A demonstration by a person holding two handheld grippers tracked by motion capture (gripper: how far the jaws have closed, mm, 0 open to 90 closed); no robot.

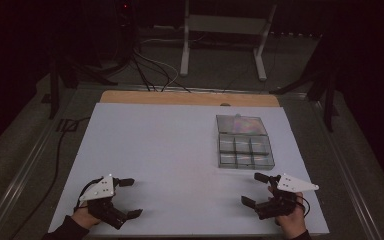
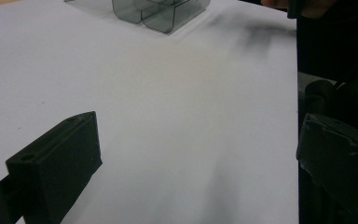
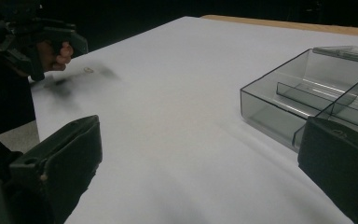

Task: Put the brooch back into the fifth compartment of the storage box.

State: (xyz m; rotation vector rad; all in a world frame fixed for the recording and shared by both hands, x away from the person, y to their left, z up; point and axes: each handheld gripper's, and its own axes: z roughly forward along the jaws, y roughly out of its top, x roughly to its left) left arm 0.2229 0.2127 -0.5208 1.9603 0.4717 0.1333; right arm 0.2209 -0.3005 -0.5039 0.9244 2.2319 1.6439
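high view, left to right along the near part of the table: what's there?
left gripper, jaws open → bare stretch of the white table → clear compartment box, set farther back → right gripper, jaws open.

table sheet (image 1: 170, 150): plain white
compartment box (image 1: 244, 148): smoky clear grey, rainbow sheen on lid
left gripper (image 1: 128, 198): black, pale grey plate
table edge (image 1: 180, 98): light wood
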